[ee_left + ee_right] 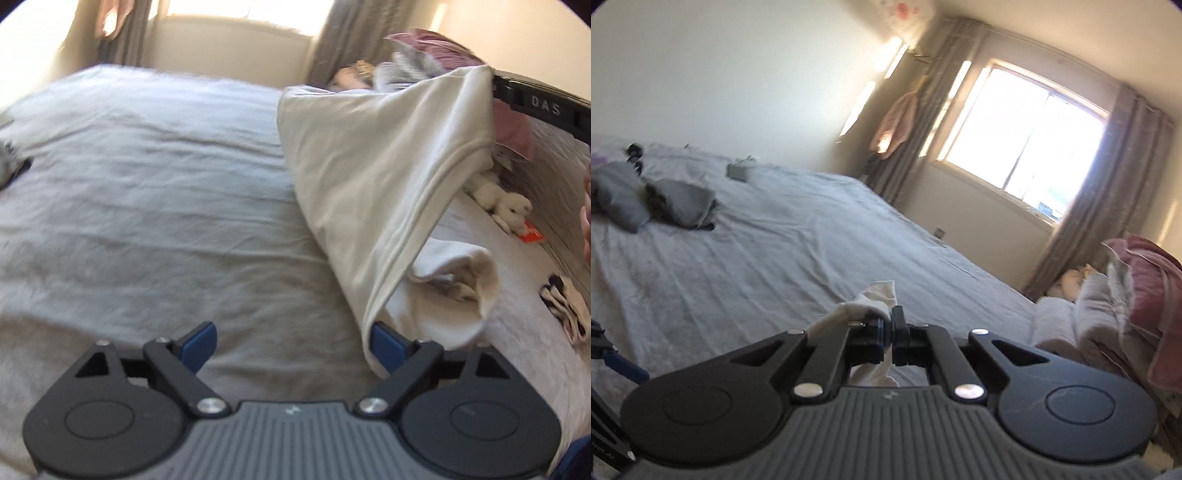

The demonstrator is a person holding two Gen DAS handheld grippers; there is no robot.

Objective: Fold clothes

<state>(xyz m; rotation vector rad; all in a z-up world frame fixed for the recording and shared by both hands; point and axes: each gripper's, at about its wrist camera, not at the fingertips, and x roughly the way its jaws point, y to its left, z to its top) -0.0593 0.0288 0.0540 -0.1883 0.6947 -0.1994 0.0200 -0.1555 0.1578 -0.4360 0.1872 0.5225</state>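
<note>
A white garment [384, 177] hangs in a cone from my right gripper [498, 86], which holds its top corner at the upper right of the left wrist view. Its lower hem drapes down onto the grey bed sheet [155, 206] and lies against the right blue pad [386, 347] of my left gripper [291, 347]. That gripper is open and low over the sheet, with nothing between its fingers. In the right wrist view, my right gripper [890, 334] is shut on a bunch of the white garment [873, 299], raised above the bed.
Grey clothes [676, 203] lie bunched at the bed's far left. A pink and grey bedding pile [1134, 295] sits on the right. A white plush toy [498, 201], an orange card [532, 232] and dark-and-white socks [565, 306] lie by the garment. Behind are a window [1027, 147] and curtains.
</note>
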